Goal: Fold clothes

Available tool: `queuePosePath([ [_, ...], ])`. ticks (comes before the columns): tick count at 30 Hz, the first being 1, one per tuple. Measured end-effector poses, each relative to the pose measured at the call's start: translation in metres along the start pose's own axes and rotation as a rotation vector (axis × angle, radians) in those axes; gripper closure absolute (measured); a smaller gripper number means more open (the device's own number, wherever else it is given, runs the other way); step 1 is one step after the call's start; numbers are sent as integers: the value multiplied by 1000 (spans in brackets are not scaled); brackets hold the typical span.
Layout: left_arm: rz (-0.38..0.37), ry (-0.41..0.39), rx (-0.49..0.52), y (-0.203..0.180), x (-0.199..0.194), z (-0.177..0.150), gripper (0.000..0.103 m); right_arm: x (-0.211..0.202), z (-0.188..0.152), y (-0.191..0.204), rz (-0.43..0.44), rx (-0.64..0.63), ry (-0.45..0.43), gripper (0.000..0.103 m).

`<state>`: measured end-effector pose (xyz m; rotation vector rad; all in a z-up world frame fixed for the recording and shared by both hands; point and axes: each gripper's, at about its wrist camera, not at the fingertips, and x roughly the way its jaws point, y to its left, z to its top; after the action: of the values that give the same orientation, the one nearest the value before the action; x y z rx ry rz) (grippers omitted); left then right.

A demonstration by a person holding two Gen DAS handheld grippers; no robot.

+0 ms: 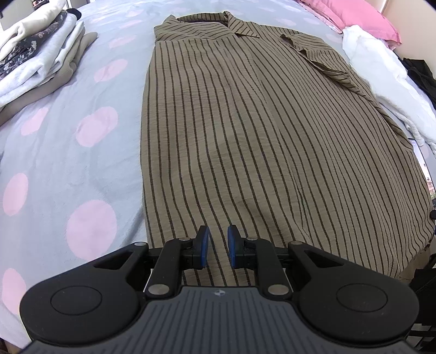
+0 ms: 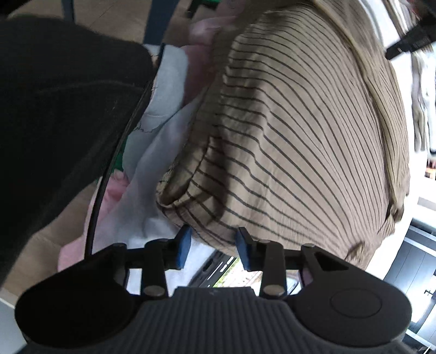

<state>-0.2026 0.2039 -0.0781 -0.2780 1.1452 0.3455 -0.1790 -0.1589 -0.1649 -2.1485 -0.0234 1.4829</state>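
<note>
A tan shirt with dark stripes lies flat on the bed, collar at the far end, one sleeve folded over its right side. My left gripper hovers over the shirt's near hem, its blue pads a small gap apart with nothing between them. In the right wrist view the same shirt fills the frame, its edge bunched and hanging over the bedside. My right gripper is open, its blue pads either side of the shirt's lower edge, not closed on it.
A stack of folded clothes sits at the bed's far left. A white garment and pink pillows lie at the far right. The grey bedsheet has pink dots. A dark cloth mass fills the right view's left side.
</note>
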Motion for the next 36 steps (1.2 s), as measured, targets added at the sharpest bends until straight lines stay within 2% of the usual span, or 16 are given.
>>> queuePosePath([
  [6,-2,0,-12,3,-2,-1,89,7,5,-10,29,-7,-5,67],
  [9,-6,2,-19,5,-2,-2,89,6,7,-15,53,-9,-7,91],
  [12,-11,3,-25,7,-3,-3,89,1,10,-22,56,-10,0,99],
  [16,-22,-4,-26,8,-6,-3,89,-15,16,-40,49,-10,6,100],
  [24,-59,-18,-28,7,-12,-2,89,-46,50,-97,-61,-36,-46,100],
  [31,-77,-33,-64,18,-18,-5,89,-21,87,-117,-82,-50,-64,100],
  [36,-86,-27,-84,25,-19,-10,86,-10,116,-130,-59,9,-93,98],
])
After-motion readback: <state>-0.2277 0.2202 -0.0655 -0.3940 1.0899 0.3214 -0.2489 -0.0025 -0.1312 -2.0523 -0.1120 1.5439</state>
